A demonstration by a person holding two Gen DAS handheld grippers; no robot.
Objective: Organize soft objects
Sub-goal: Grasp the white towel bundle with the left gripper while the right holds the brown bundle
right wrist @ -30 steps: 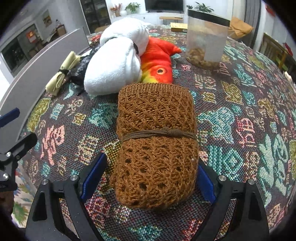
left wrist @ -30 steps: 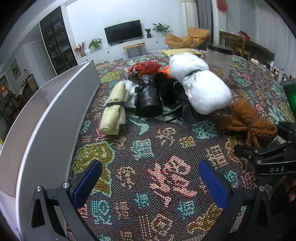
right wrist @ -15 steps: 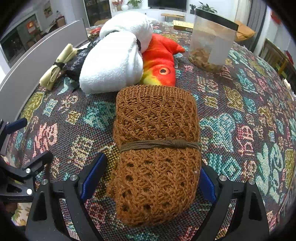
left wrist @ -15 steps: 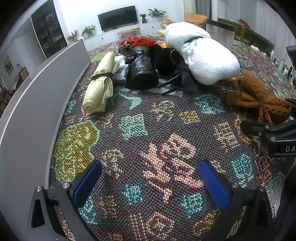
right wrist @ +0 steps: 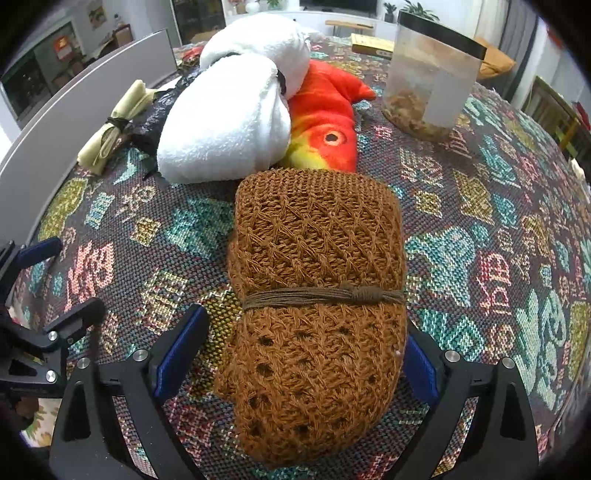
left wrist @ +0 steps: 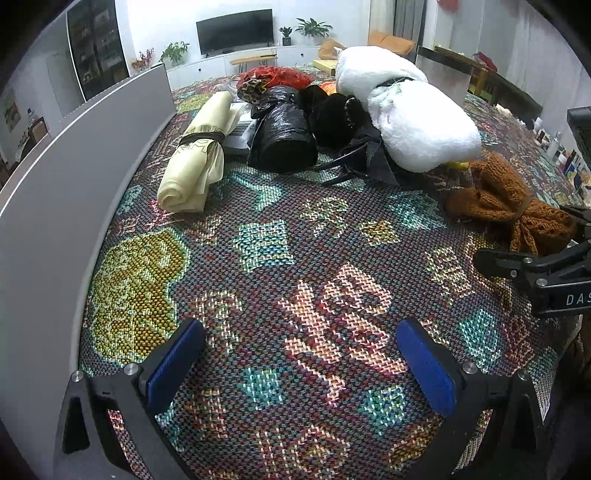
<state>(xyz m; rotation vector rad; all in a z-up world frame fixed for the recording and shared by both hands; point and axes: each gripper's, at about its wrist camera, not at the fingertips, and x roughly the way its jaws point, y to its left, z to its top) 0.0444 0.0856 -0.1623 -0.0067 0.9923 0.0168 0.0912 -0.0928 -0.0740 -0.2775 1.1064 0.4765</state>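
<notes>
Bright even indoor light, sharp focus, heavy fisheye bending, dark corners

A patterned woven tablecloth [left wrist: 266,243] covers the table. A grey panel [left wrist: 55,206] stands along its left edge. Far right stands a clear black-rimmed container [right wrist: 432,77]; beyond it, a television [left wrist: 235,26] and potted plants [left wrist: 312,26].

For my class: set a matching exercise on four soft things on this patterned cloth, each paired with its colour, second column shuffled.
Things:
1. knitted bundle between the right tool's pads
2. fluffy roll
3. fish toy
4. tied cloth roll by the grey panel

Colours:
A. white
B. pale yellow
C. brown
D. orange-red

Pairs: 1-C, 2-A, 3-D, 4-B
</notes>
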